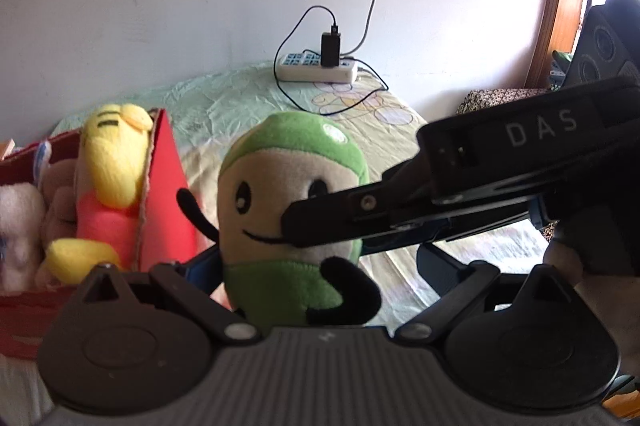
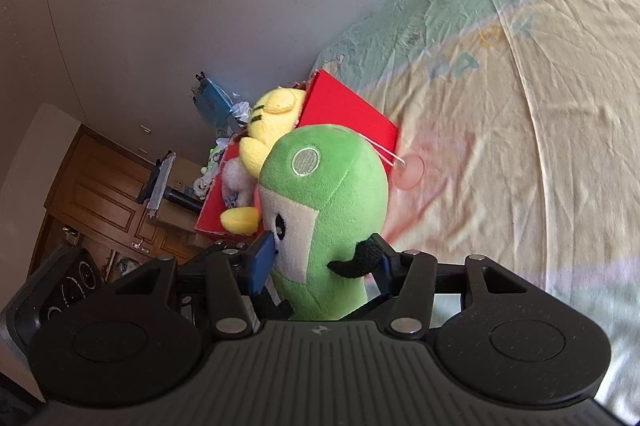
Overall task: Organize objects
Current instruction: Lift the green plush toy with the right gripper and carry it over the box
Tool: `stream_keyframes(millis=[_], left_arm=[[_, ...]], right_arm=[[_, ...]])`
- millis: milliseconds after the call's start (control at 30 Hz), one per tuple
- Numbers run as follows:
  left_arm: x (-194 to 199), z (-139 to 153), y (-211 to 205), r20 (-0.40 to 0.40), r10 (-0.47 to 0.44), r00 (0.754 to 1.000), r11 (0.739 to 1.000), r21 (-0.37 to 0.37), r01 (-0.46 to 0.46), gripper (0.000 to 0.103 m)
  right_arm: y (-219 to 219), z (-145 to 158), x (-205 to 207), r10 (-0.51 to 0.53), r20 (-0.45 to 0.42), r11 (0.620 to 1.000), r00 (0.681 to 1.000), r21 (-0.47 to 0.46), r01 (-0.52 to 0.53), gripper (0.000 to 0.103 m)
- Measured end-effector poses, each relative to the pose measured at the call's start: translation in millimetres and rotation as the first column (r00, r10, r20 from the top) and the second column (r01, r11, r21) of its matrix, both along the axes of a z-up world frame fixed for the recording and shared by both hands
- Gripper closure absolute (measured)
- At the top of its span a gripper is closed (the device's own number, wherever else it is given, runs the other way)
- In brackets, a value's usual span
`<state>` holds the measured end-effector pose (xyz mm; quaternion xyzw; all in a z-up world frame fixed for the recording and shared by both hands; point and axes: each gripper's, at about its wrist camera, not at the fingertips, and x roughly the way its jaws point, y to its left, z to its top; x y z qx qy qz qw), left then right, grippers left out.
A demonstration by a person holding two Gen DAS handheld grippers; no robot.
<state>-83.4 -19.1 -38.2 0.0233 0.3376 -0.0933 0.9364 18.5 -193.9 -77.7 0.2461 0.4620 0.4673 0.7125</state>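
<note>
A green and beige plush toy [image 1: 292,210] with a smiling face is held upright above the bed. My right gripper [image 2: 324,262] is shut on its lower body, one blue pad on the face side and one at the black arm. In the left wrist view the right gripper [image 1: 320,226] reaches in from the right across the toy's face. My left gripper [image 1: 320,266] stands open around the toy's base, with a gap on the right side. To the left is a red cardboard box [image 1: 168,186] holding a yellow plush [image 1: 112,162] and other soft toys.
A patterned bed sheet [image 2: 520,146] spreads out to the right. A white power strip [image 1: 318,66] with a black charger and cables lies by the wall. A clear suction cup [image 2: 408,170] hangs on a string from the toy. A wooden cabinet [image 2: 100,194] stands beyond the box.
</note>
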Motion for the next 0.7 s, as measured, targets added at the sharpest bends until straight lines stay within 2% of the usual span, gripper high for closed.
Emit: stream_keyframes(millis=[167, 367, 700], left_arm=[[-8.7, 24.6, 30.1, 0.077, -0.035, 0.996, 0.999, -0.013, 0.036, 0.006], [-24.9, 46.9, 78.6, 0.156, -0.037, 0.987, 0.999, -0.010, 0.039, 0.006], [-22.1, 56.6, 157.7, 0.202, -0.010, 0.979, 1.000, -0.017, 0.014, 0.006]], right_arm=[[14.6, 19.5, -10.8, -0.039, 0.050, 0.997, 0.998, 0.061, 0.036, 0.049], [54.3, 40.5, -27.1, -0.068, 0.113, 0.991, 0.991, 0.121, 0.054, 0.049], [136.1, 56.3, -37.8, -0.072, 0.185, 0.989, 0.980, 0.139, 0.046, 0.049]])
